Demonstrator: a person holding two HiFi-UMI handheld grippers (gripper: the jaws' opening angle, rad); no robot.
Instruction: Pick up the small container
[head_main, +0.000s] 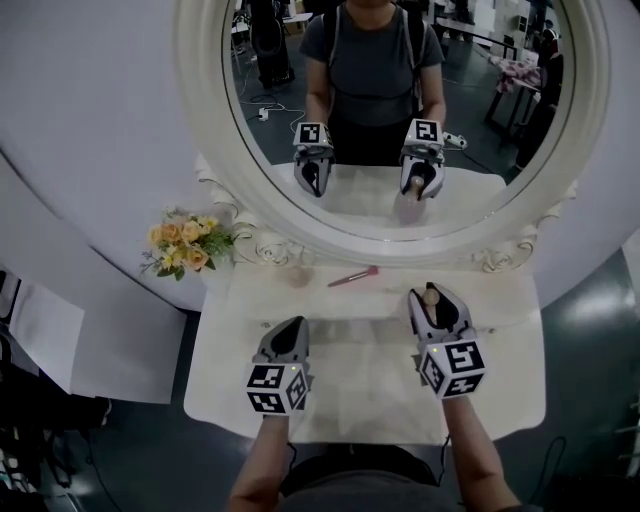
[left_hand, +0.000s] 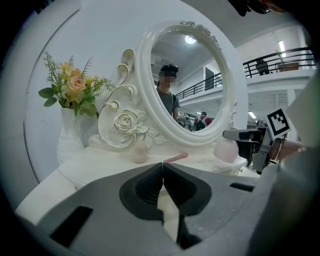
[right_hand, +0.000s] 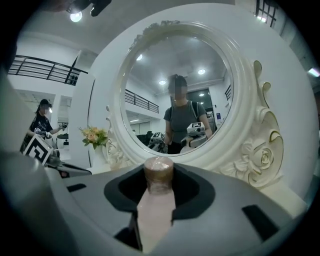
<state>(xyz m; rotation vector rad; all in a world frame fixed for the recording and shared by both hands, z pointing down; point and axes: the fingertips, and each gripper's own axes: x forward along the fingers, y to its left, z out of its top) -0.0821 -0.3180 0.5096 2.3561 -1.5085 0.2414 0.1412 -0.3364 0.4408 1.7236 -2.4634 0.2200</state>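
My right gripper (head_main: 432, 293) (right_hand: 159, 170) is shut on a small pale-pink container (head_main: 431, 297) (right_hand: 157, 200) with a brownish cap, held above the right side of the white vanity table (head_main: 370, 385). The left gripper view shows its rounded pink body (left_hand: 226, 149) off to the right. My left gripper (head_main: 292, 326) (left_hand: 163, 172) hovers over the table's left front, its jaws shut and empty.
A large round white mirror (head_main: 390, 100) stands at the back and reflects the person and both grippers. A small pinkish pot (head_main: 298, 276) (left_hand: 140, 152) and a pink stick (head_main: 352, 277) (left_hand: 175, 157) lie near its base. Flowers (head_main: 185, 243) (left_hand: 72, 87) stand at the left.
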